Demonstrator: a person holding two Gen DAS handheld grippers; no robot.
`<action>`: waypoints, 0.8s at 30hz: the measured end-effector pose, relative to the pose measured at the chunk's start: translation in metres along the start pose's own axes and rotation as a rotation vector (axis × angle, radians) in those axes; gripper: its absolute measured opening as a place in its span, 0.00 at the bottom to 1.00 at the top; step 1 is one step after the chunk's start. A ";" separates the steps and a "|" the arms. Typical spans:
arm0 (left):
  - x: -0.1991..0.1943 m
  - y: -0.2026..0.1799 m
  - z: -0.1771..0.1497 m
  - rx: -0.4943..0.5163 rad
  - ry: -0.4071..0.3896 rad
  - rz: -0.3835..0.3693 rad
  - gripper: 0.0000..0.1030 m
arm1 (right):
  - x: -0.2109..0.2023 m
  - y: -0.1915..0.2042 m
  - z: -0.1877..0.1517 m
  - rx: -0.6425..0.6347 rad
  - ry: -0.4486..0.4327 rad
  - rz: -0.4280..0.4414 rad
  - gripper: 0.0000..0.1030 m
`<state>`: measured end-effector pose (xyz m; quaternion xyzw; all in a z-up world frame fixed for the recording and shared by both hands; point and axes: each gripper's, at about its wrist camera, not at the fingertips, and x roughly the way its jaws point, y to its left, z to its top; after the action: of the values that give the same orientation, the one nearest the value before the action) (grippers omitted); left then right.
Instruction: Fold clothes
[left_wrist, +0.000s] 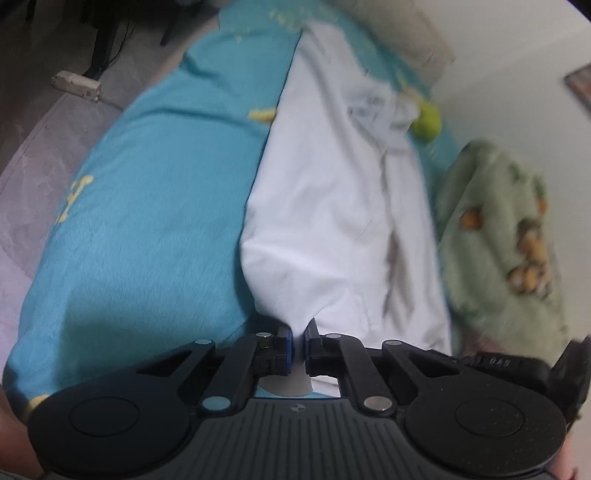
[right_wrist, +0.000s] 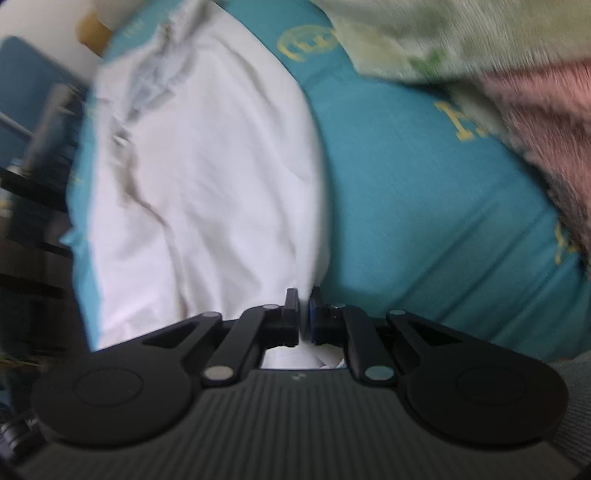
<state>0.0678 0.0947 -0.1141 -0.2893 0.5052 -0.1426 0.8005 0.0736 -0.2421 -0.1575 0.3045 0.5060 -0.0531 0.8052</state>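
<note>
A white garment (left_wrist: 332, 206) lies stretched along a teal bed cover (left_wrist: 147, 221). My left gripper (left_wrist: 298, 332) is shut on the garment's near edge, with cloth pinched between the pads. In the right wrist view the same white garment (right_wrist: 207, 177) runs away from me over the teal cover (right_wrist: 424, 206). My right gripper (right_wrist: 304, 306) is shut on its near edge, cloth showing between and behind the pads. The garment's far end is bunched and creased. Both views are blurred by motion.
A green printed blanket (left_wrist: 509, 240) lies to the right of the garment, with a yellow-green ball (left_wrist: 428, 122) beyond it. The right wrist view shows the green blanket (right_wrist: 424, 37) and a pink fuzzy blanket (right_wrist: 546, 129). Floor (left_wrist: 33, 155) lies left of the bed.
</note>
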 end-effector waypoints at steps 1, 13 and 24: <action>-0.009 -0.002 0.000 0.002 -0.035 -0.027 0.06 | -0.007 0.002 0.001 -0.007 -0.017 0.030 0.08; -0.098 -0.045 0.019 -0.027 -0.212 -0.225 0.04 | -0.093 0.000 0.023 0.028 -0.151 0.256 0.07; -0.208 -0.093 -0.030 0.125 -0.358 -0.269 0.04 | -0.193 0.005 -0.017 -0.054 -0.280 0.401 0.07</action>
<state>-0.0463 0.1202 0.0840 -0.3246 0.3024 -0.2254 0.8674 -0.0308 -0.2722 0.0033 0.3668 0.3199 0.0798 0.8699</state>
